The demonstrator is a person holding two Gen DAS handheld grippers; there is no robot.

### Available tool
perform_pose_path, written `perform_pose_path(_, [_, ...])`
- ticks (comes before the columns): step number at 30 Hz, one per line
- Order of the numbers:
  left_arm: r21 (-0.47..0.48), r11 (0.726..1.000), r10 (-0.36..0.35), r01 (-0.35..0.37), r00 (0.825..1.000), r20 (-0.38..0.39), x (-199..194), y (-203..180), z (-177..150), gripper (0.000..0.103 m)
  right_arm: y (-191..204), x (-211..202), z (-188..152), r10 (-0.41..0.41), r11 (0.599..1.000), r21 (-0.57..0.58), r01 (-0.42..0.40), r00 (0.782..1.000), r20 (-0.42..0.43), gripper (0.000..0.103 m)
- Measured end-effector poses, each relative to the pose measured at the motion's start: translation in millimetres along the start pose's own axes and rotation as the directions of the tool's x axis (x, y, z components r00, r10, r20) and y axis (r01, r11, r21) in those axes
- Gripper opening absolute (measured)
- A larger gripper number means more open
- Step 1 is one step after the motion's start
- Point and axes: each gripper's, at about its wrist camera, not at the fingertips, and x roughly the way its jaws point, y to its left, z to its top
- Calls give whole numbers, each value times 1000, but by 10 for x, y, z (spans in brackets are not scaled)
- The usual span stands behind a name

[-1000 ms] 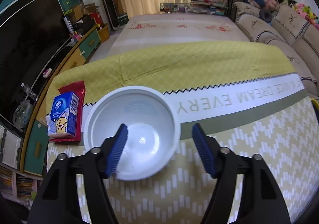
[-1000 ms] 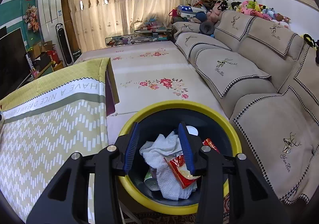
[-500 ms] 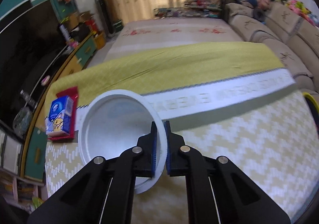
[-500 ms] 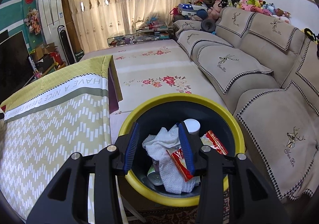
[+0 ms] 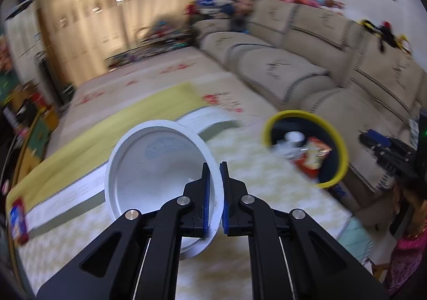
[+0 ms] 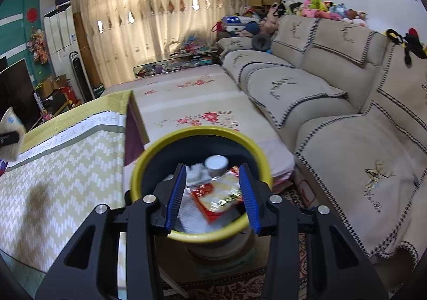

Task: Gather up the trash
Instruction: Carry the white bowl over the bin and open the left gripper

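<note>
Now that your left gripper (image 5: 215, 193) has clamped its blue pads on the rim of the round white plastic bowl (image 5: 157, 166), where a second ago they stood wide apart around it, the bowl is off the yellow-and-white patterned tablecloth (image 5: 267, 182) and tilted on edge in your grasp. In the left wrist view the whole room is smeared by your swing, and the yellow-rimmed dark waste bin (image 5: 336, 139) has come into sight at the right, beyond the table's edge, already holding a red snack wrapper (image 5: 312, 156). A small blue carton (image 5: 16, 216) sits behind at the far left of the table.

In the right wrist view your right gripper (image 6: 215, 197) hovers over that bin (image 6: 149, 161), its jaws partly apart and empty, as they were a second ago; crumpled white paper (image 6: 196, 170) and the wrapper (image 6: 216, 193) lie below them. The bowl (image 6: 10, 131) shows at the far left edge, approaching. The pick looks done, so what remains is carrying it over the rim and letting go.
</note>
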Motion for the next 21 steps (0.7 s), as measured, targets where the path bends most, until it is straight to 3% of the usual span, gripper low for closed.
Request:
perform_pose_path(10, [116, 977, -173, 181, 981, -83, 695, -1350, 514, 8, -494, -252, -218, -24, 998, 62, 24, 1000, -1, 40])
perform_pose_path(17, [137, 964, -203, 226, 966, -160, 1426, -1909, 722, 8, -631, -246, -303, -18, 996, 88, 19, 1000, -16, 40])
perform_pose_path(20, [144, 967, -183, 211, 966, -183, 1721, -2002, 762, 9, -653, -247, -328, -13, 995, 95, 15, 1000, -20, 43])
perform_pose_path(21, [151, 969, -167, 196, 968, -187, 1805, -2033, 766, 15, -655, -253, -330, -10, 995, 98, 12, 1000, -20, 45])
